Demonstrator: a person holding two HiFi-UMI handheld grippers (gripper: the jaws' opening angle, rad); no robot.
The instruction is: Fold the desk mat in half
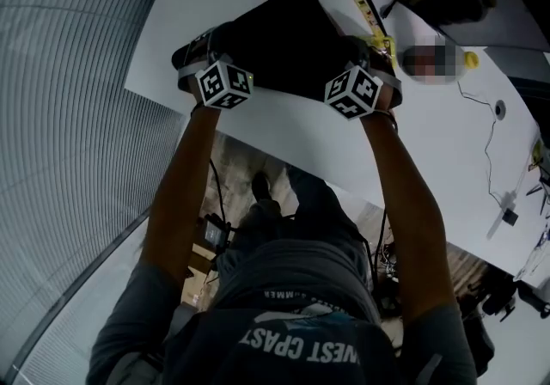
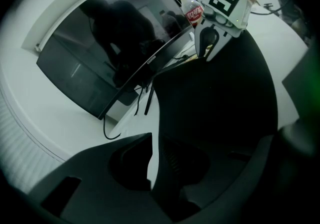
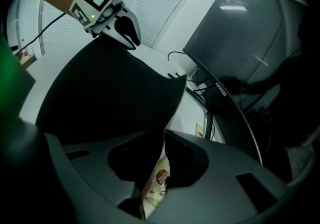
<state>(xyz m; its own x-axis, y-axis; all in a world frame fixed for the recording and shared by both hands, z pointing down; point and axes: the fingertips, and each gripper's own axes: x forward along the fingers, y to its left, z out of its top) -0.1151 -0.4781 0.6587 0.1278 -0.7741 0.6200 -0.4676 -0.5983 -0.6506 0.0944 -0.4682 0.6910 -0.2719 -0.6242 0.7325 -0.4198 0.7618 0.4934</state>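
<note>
Desk mat (image 1: 288, 39) sits black on the white counter (image 1: 430, 151), close to its near edge and toward the left corner, and I have a gripper at each near corner of it. Left gripper (image 2: 151, 137) is nipped on the mat's edge, jaws all but together. Right gripper (image 3: 164, 134) has its jaws a little apart, the mat's corner just at their tips; a bottle label (image 3: 159, 178) shows through the gap.
</note>
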